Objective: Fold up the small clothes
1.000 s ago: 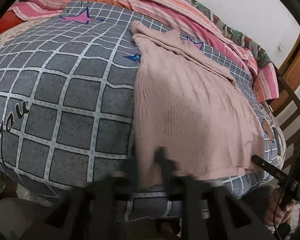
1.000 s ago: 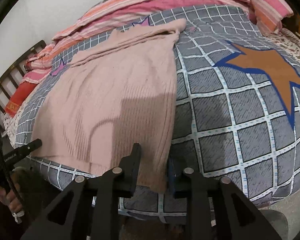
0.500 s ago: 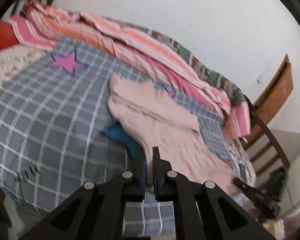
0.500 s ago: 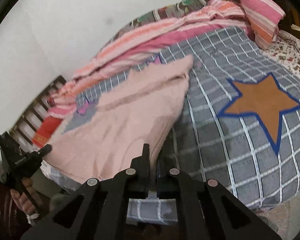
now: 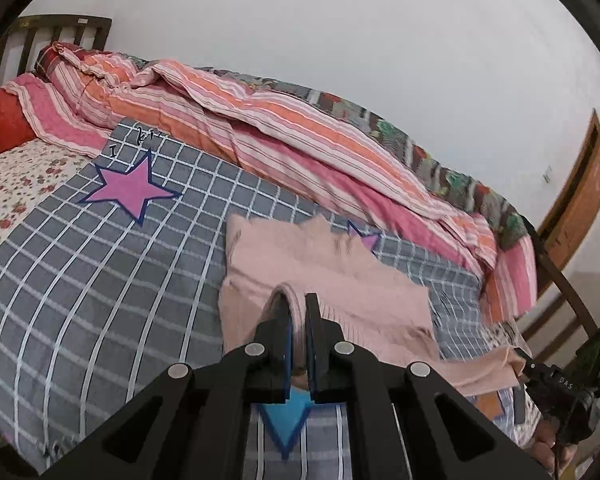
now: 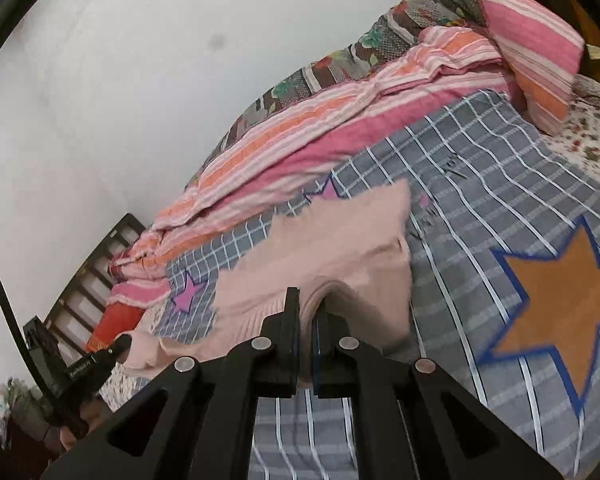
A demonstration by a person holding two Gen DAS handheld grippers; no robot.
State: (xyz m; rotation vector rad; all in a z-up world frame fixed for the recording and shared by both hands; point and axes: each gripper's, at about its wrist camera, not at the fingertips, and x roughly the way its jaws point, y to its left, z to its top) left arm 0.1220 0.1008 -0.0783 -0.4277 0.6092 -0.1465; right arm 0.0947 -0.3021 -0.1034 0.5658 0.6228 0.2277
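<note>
A pale pink knitted garment (image 5: pixel 324 276) lies on a grey checked bedspread (image 5: pixel 100 280), its near hem lifted off the bed. My left gripper (image 5: pixel 297 300) is shut on the hem's left corner, the cloth bunched between its pads. In the right wrist view the same pink garment (image 6: pixel 340 248) rises toward the camera, and my right gripper (image 6: pixel 306 300) is shut on the hem's right corner. The other gripper shows at the edge of each view, with cloth stretched between them. The far part with the collar still rests flat on the bed.
A pink and orange striped quilt (image 5: pixel 260 120) is heaped along the wall side of the bed. A dark wooden headboard (image 5: pixel 52 36) stands at one end, a striped pillow (image 6: pixel 540 52) at the other. An orange star (image 6: pixel 560 312) marks the bedspread right of the garment.
Both grippers closed on the near hem and rose, lifting the garment's front edge off the bed and carrying it toward the far side. The views tilted up, showing more wall.
</note>
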